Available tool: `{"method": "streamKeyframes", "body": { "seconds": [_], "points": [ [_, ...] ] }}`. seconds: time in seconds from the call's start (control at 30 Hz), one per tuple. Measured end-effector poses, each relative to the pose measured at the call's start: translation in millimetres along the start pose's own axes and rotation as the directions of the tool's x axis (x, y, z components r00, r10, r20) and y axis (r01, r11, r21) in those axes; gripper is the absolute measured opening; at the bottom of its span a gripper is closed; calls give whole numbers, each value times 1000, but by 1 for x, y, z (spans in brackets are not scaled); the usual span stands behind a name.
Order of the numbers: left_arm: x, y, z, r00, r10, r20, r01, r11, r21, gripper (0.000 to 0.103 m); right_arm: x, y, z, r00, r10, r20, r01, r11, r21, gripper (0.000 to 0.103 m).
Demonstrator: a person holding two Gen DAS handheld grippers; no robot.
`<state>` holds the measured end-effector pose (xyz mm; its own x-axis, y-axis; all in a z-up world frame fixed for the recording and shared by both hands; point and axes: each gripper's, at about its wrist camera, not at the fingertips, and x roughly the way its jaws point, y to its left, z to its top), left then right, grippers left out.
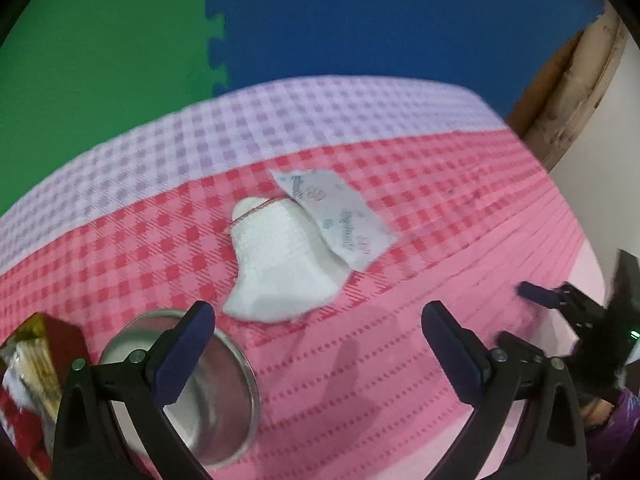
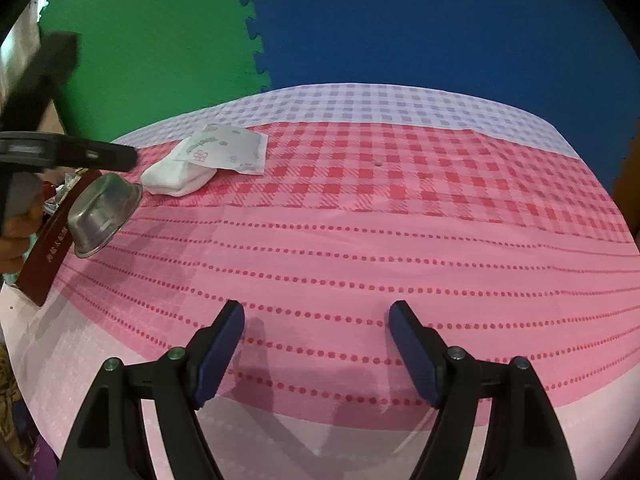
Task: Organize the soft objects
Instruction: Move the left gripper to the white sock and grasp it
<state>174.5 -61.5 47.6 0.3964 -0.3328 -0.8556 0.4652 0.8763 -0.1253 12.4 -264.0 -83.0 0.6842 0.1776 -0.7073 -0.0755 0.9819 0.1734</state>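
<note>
A white knitted sock (image 1: 276, 256) lies on the pink checked tablecloth (image 1: 420, 208), with a white printed tissue packet (image 1: 336, 216) resting against its right side. My left gripper (image 1: 318, 320) is open and empty, just short of the sock. In the right wrist view the sock (image 2: 178, 176) and packet (image 2: 228, 148) lie at the far left. My right gripper (image 2: 316, 320) is open and empty over the dotted pink cloth, well away from them. The left gripper (image 2: 120, 156) shows at the left edge there.
A steel bowl (image 1: 200, 384) stands by my left finger; it also shows in the right wrist view (image 2: 104, 212). A dark red box (image 2: 48, 248) lies beside the bowl. Green and blue foam mats (image 2: 360, 20) lie beyond the table.
</note>
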Motion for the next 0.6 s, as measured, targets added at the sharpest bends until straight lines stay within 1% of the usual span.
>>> {"method": "streamKeyframes", "body": {
  "seconds": [0.13, 0.2, 0.27, 0.3, 0.33, 0.37, 0.43, 0.47, 0.5, 0.53, 0.6],
  "points": [
    [28, 9, 8, 998, 27, -64, -27, 1000, 5, 102, -1, -1, 1, 1000, 12, 0, -12, 1000, -1, 77],
    [40, 13, 11, 996, 33, -83, -33, 999, 3, 102, 0, 0, 1, 1000, 17, -1, -17, 1000, -3, 77],
    [47, 17, 12, 995, 41, -95, -41, 999, 0, 99, 0, 0, 1, 1000, 19, -1, -19, 1000, -5, 77],
    [51, 18, 13, 995, 44, -93, -44, 999, 0, 95, 1, 0, 2, 1000, 20, -2, -20, 1000, -6, 77],
    [52, 20, 12, 996, 37, -85, -37, 999, -2, 83, 1, 0, 2, 1000, 21, -2, -21, 1000, -7, 77],
    [54, 21, 13, 997, 23, -76, -24, 1000, -7, 63, 1, -1, 2, 1000, 22, -2, -22, 1000, -8, 77],
    [57, 24, 14, 997, -10, -70, 8, 1000, -27, 52, 1, 0, 2, 1000, 20, -2, -20, 1000, -7, 77],
    [62, 27, 14, 995, -24, -92, 20, 999, -45, 43, 1, 0, 1, 1000, 20, -2, -20, 1000, -7, 77],
    [66, 28, 15, 995, -22, -101, 17, 998, -53, 36, 1, 0, 2, 1000, 20, -2, -20, 1000, -7, 77],
    [67, 29, 15, 996, -21, -90, 16, 998, -60, 28, 1, 0, 2, 1000, 20, -2, -20, 1000, -7, 77],
    [64, 31, 14, 996, -38, -80, 32, 996, -79, 25, 1, 0, 2, 1000, 20, -2, -20, 1000, -7, 77]
  ]
}}
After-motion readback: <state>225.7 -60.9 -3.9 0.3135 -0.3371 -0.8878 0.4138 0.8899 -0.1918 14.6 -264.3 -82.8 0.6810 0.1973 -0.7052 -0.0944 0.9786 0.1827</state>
